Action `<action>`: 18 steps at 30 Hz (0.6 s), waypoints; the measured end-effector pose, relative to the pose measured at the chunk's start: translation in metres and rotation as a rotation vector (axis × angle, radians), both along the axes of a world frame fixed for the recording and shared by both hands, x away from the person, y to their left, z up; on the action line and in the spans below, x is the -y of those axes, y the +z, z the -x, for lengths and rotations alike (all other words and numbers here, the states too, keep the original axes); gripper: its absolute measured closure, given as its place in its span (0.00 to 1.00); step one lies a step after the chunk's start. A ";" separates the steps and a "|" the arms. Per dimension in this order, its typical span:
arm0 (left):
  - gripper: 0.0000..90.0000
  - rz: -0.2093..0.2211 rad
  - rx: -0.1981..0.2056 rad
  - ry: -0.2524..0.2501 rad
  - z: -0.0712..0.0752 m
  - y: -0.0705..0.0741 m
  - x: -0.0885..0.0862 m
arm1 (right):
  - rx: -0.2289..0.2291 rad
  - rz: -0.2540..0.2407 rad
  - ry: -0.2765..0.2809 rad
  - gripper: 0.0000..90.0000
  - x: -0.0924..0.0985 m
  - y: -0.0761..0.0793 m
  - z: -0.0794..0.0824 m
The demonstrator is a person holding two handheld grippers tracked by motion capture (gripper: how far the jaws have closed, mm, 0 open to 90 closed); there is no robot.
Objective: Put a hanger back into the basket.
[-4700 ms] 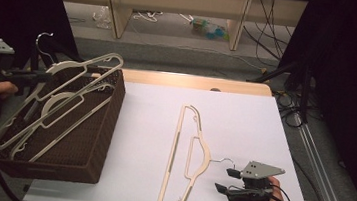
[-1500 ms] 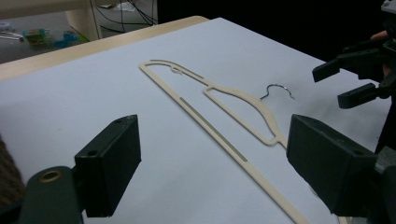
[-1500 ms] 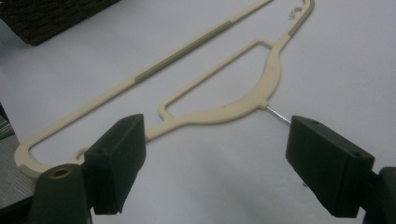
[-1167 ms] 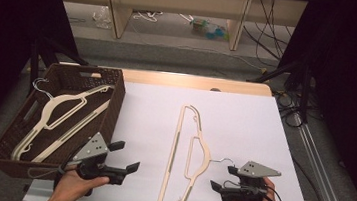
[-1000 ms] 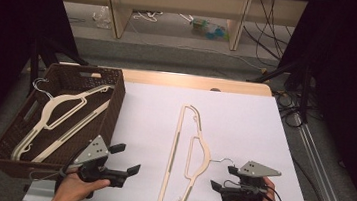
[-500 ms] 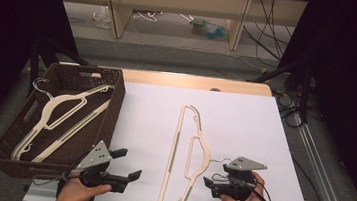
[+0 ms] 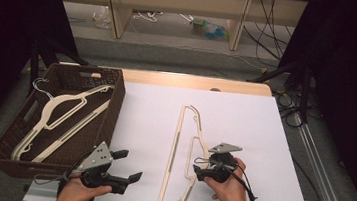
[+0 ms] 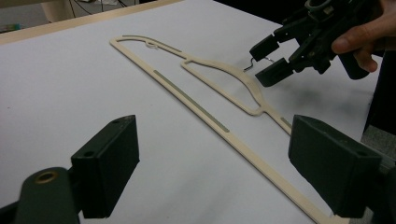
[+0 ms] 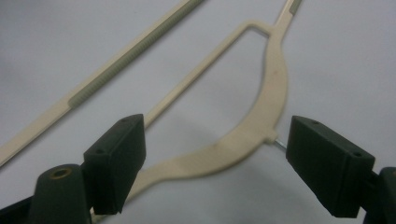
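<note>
1. Where the white table cover [image 7: 145, 107] fills the middle of the high view, a cream plastic clothes hanger [image 7: 179, 146] lies flat on it, running from centre frame down to the bottom edge.
2. The right gripper [image 7: 198, 167], in the lower centre-right of the high view, sits at the hanger's curved neck, where its thin wire hook [image 8: 254, 61] comes out.
3. In the right gripper view its jaws stand wide apart, one on each side of the curved neck [image 9: 261, 126], holding nothing.
4. The left gripper [image 7: 128, 166], in the lower left of the high view, is held above the cover, well left of the hanger.
5. In the left gripper view its jaws are spread wide and hold nothing, with the hanger's long bar running between them farther off.
6. A dark wicker basket [image 7: 108, 123] stands at the left of the high view with two more cream hangers [image 7: 57, 113] lying in it.
</note>
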State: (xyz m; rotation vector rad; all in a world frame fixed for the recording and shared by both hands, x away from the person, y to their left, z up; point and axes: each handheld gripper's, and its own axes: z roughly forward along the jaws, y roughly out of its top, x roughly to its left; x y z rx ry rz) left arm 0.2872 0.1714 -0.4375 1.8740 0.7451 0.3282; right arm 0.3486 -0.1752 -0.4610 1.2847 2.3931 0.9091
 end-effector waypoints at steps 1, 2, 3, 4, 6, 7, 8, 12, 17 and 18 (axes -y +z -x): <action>0.18 -0.003 -0.003 0.006 0.000 0.000 0.000 | -0.005 -0.003 -0.016 0.24 -0.001 0.000 -0.002; 0.19 0.004 -0.004 -0.001 0.000 0.000 0.000 | -0.002 0.002 -0.013 0.24 0.000 0.000 -0.006; 0.19 0.004 -0.004 0.000 0.000 0.000 0.000 | -0.017 0.004 -0.021 0.24 0.001 0.000 -0.009; 0.19 0.003 -0.003 -0.001 0.000 0.000 0.000 | -0.008 0.007 -0.008 0.26 0.003 -0.002 -0.014; 0.19 0.003 -0.002 -0.006 0.000 0.000 0.000 | -0.023 0.012 -0.031 0.26 0.005 -0.002 -0.019; 0.19 0.002 -0.003 -0.007 0.000 0.000 0.000 | -0.048 0.023 -0.051 0.27 0.006 -0.001 -0.020; 0.19 0.001 -0.003 -0.006 0.000 0.000 0.000 | -0.054 0.027 -0.045 0.28 0.007 -0.001 -0.021; 0.19 -0.001 -0.003 0.005 0.000 0.000 0.000 | -0.085 0.000 -0.045 0.28 -0.002 0.004 -0.011; 0.19 0.002 -0.001 -0.001 0.000 0.000 0.000 | -0.106 0.026 0.013 0.27 -0.013 0.003 0.003; 0.19 0.003 -0.002 0.000 0.000 0.000 0.000 | -0.111 0.011 0.019 0.27 -0.018 0.002 0.011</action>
